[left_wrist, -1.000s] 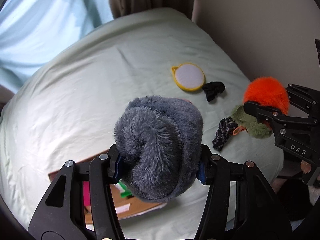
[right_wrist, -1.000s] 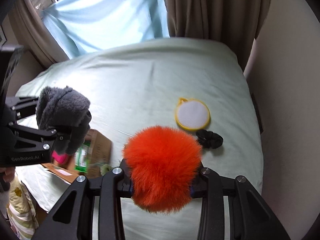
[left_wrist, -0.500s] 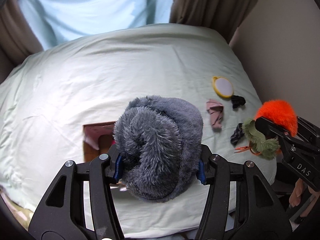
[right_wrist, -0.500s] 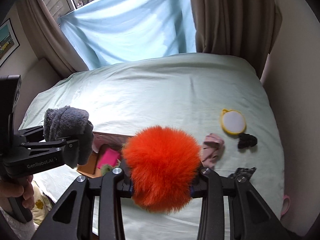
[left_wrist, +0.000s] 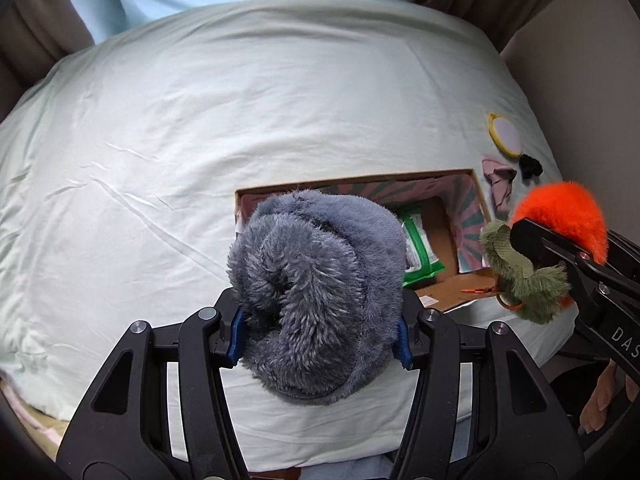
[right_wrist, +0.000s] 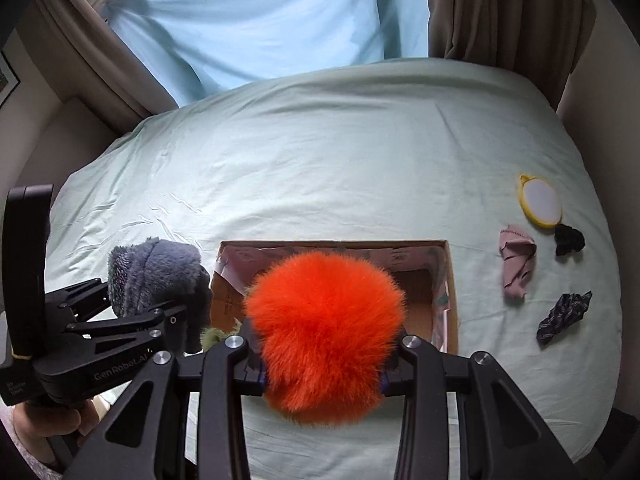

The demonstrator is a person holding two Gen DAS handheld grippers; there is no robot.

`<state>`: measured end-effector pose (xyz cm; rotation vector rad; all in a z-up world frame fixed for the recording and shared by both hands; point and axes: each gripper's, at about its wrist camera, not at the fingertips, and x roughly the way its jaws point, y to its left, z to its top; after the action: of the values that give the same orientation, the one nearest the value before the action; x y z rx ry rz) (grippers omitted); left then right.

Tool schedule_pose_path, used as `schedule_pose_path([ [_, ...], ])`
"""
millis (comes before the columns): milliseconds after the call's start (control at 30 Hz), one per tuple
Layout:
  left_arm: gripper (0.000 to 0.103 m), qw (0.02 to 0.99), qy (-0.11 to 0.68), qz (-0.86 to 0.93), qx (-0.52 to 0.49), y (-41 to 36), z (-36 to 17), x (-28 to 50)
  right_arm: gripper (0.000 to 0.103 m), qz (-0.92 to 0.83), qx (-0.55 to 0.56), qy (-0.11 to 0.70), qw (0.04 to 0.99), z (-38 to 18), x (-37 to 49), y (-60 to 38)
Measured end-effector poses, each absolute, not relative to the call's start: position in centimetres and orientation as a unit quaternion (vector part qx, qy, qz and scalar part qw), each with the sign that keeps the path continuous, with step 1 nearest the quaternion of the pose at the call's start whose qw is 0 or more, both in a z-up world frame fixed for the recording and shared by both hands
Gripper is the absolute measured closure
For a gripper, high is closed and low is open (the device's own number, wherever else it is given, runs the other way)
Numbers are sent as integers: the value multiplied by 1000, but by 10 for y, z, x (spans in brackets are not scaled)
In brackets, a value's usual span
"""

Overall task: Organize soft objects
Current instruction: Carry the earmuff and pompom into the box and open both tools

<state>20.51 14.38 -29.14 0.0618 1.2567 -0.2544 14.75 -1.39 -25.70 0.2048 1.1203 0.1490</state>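
Note:
My left gripper (left_wrist: 320,334) is shut on a grey fluffy bundle (left_wrist: 316,292) held above the near left part of an open cardboard box (left_wrist: 476,196) on the bed. My right gripper (right_wrist: 322,368) is shut on an orange fur pompom (right_wrist: 324,332) with a green fuzzy piece (left_wrist: 520,276) hanging from it, over the same box (right_wrist: 450,280). A green packet (left_wrist: 420,248) lies inside the box. On the sheet to the right lie a pink cloth (right_wrist: 516,260), a black scrunchie (right_wrist: 568,240), a patterned dark scrunchie (right_wrist: 564,314) and a yellow-rimmed round pad (right_wrist: 542,202).
The pale green bed sheet (right_wrist: 320,160) spreads wide behind the box. A light blue curtain (right_wrist: 260,20) and brown drapes (right_wrist: 500,12) hang at the far side, with a wall along the right. A hand (right_wrist: 44,420) holds the left gripper's handle.
Both grippers have swept leftwards across the bed with their loads. The box now lies under them, and the loose items have slid to the right of view.

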Motion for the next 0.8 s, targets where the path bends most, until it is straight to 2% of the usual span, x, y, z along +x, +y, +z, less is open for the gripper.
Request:
schedule_pose_path([
  [267, 52, 772, 624, -119, 23, 147, -357, 227, 68, 58, 97, 584, 804, -316, 185, 5],
  [800, 51, 740, 664, -107, 38, 125, -423, 258, 68, 47, 114, 663, 738, -406, 243, 4],
])
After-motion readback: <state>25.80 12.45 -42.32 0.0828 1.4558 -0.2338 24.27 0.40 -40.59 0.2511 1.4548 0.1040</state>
